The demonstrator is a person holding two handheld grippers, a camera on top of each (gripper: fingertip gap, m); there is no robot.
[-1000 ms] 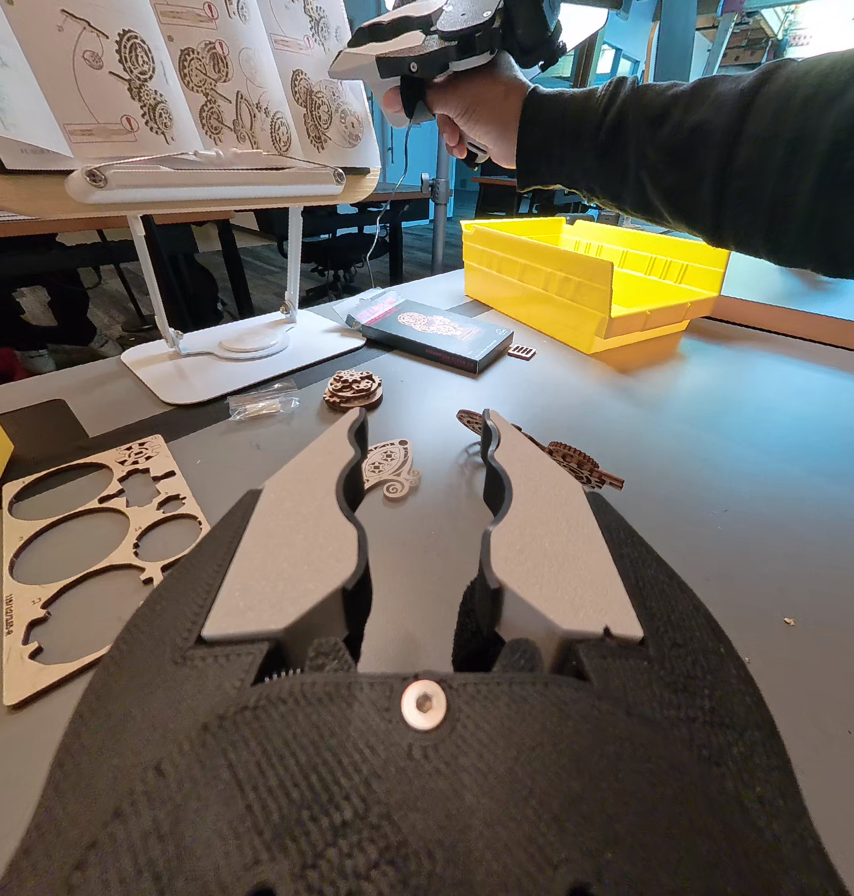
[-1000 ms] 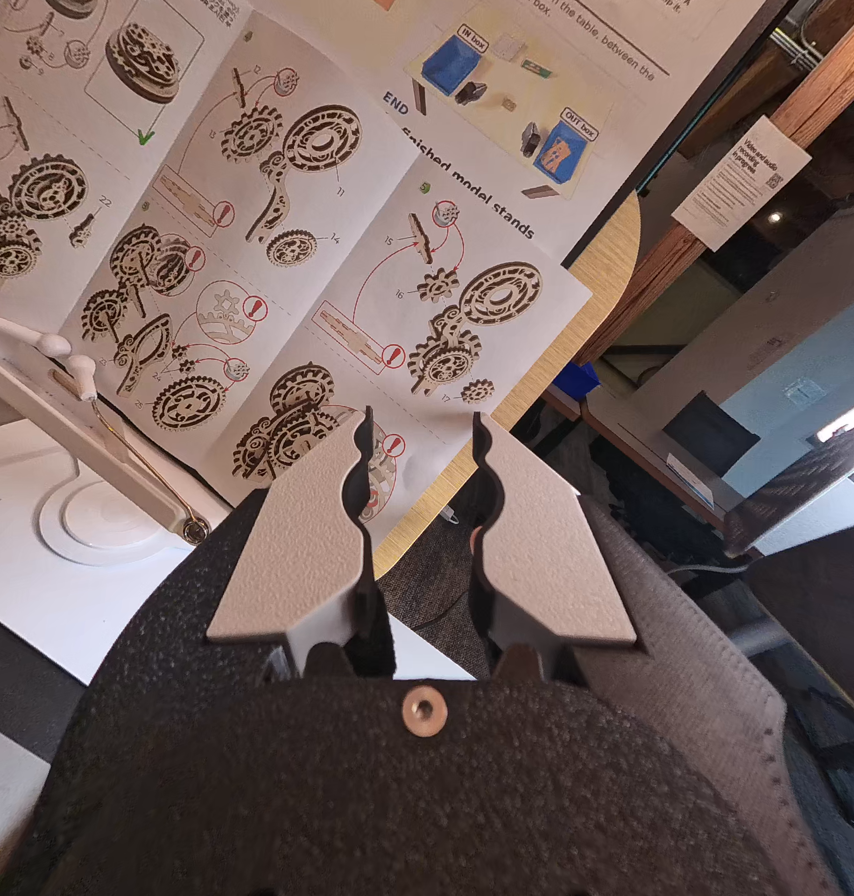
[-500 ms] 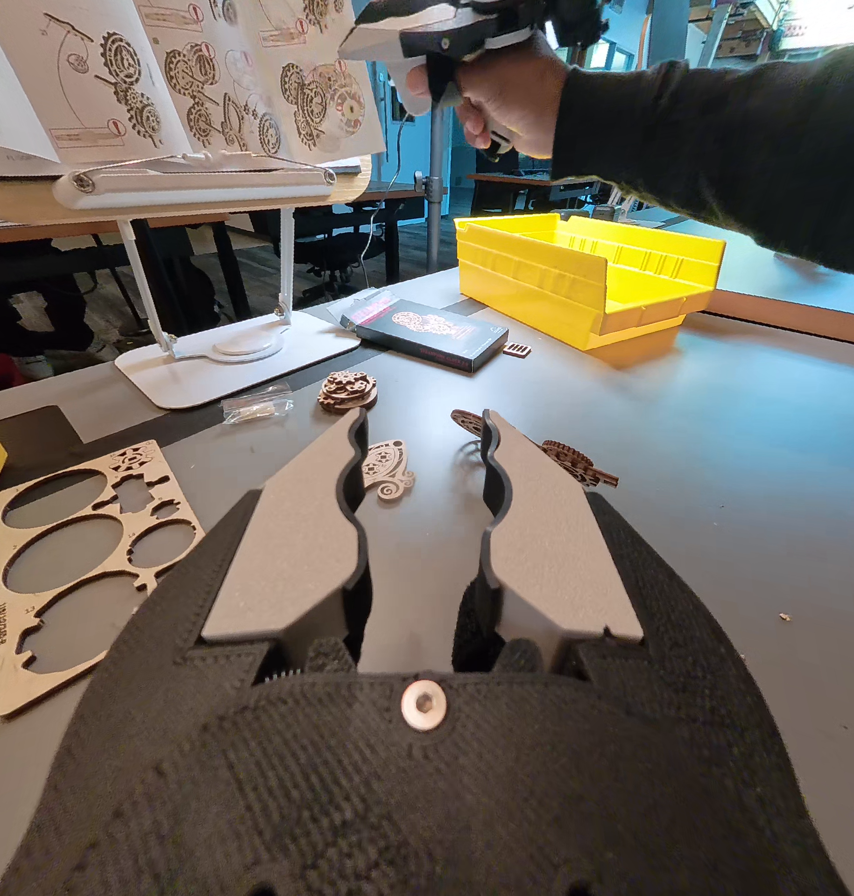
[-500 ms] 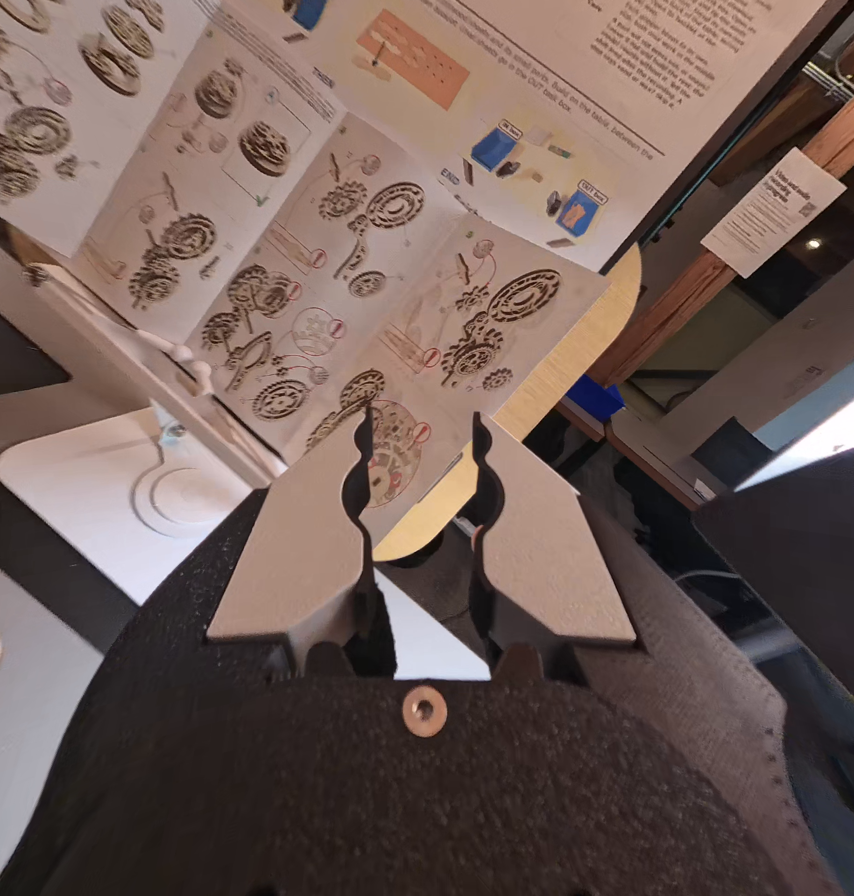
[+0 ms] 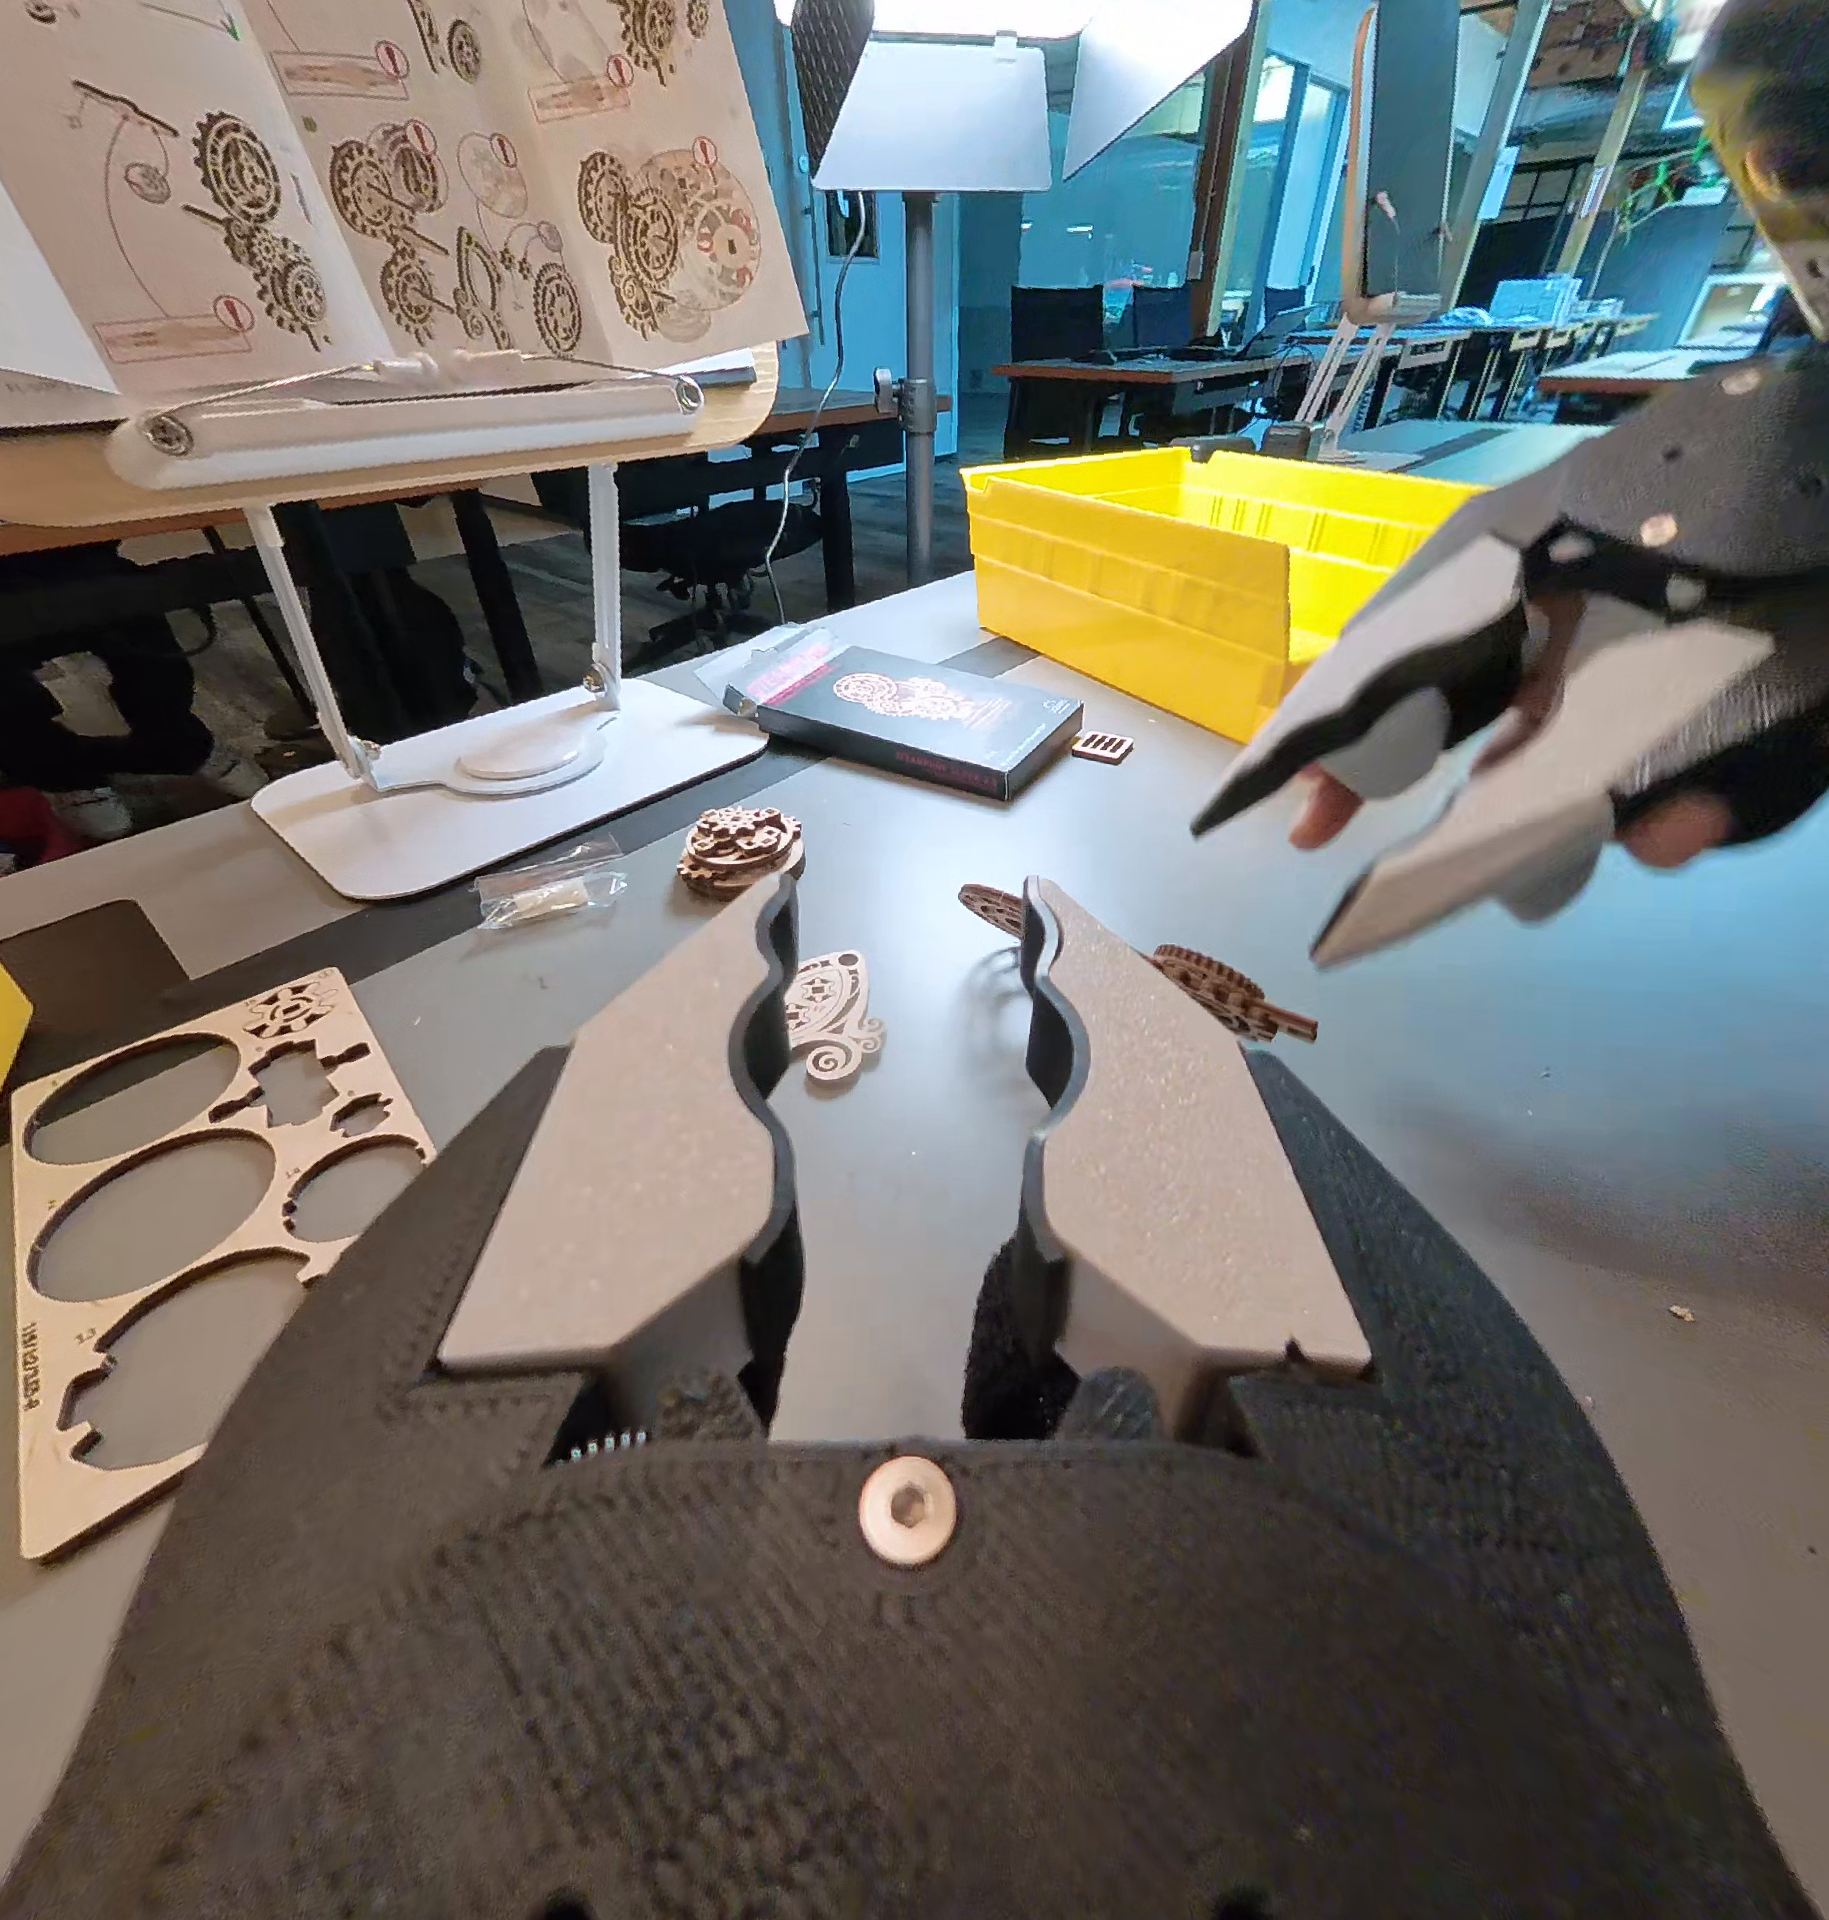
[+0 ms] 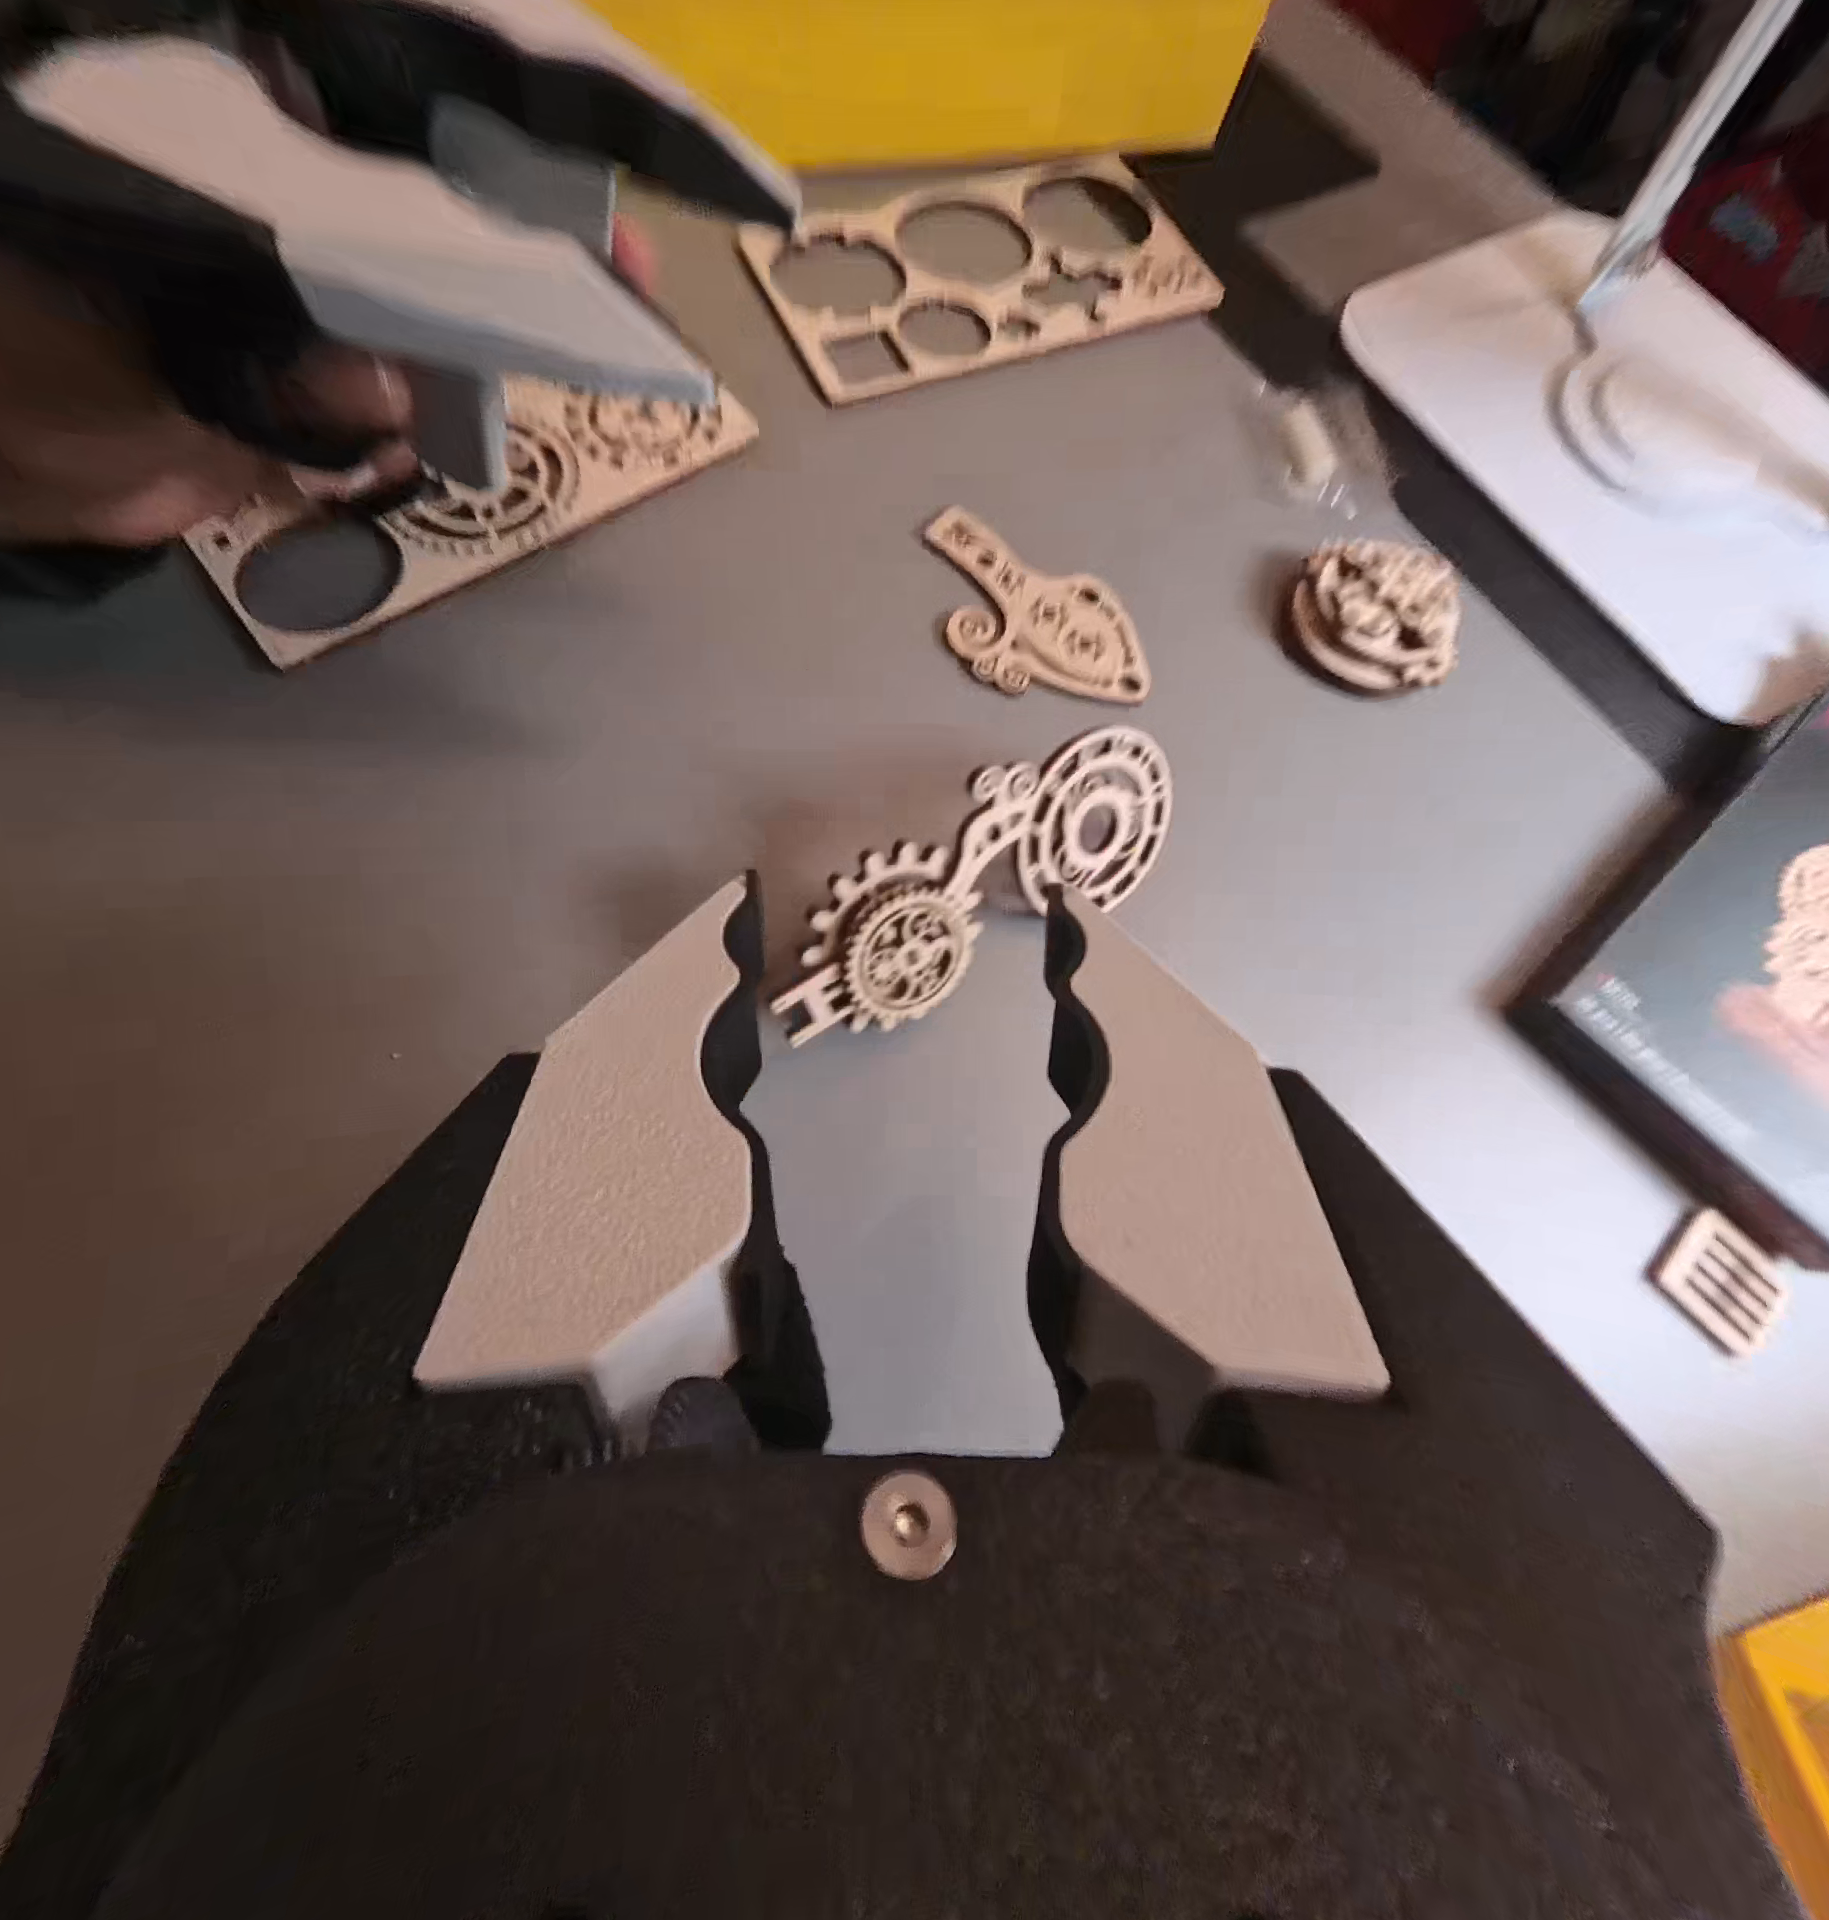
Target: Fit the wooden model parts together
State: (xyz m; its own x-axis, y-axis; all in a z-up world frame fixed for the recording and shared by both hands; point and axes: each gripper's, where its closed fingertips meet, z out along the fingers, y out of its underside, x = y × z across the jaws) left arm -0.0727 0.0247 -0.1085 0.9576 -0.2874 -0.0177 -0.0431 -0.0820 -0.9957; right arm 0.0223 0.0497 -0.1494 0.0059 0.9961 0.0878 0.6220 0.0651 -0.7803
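Observation:
Three wooden parts lie on the grey table. A gear-and-arm assembly [image 6: 977, 883] lies just past my right gripper [image 6: 899, 894], which is open, empty and hovering above it. A teardrop-shaped part [image 6: 1040, 618] and a round gear stack [image 6: 1372, 613] lie farther off. In the left wrist view my left gripper [image 5: 905, 904] is open and empty, low over the table. The teardrop part [image 5: 832, 1013] shows between its fingers, the gear stack [image 5: 741, 847] beyond them, and the gear arm [image 5: 1216, 987] partly behind its right finger. The right gripper [image 5: 1261, 891] comes in from the right.
Two punched-out wooden sheets [image 6: 983, 281] [image 6: 474, 520] lie on the left gripper's side. A white book stand base [image 5: 505, 769] holds instruction pages [image 5: 370, 187]. A black box [image 5: 920, 717], a small slotted piece [image 5: 1102, 745], a small plastic bag [image 5: 546, 894] and a yellow bin [image 5: 1180, 561] stand behind.
My right gripper has swung down from facing the instruction pages to above the gear arm on the table, staying open. My left gripper has barely moved.

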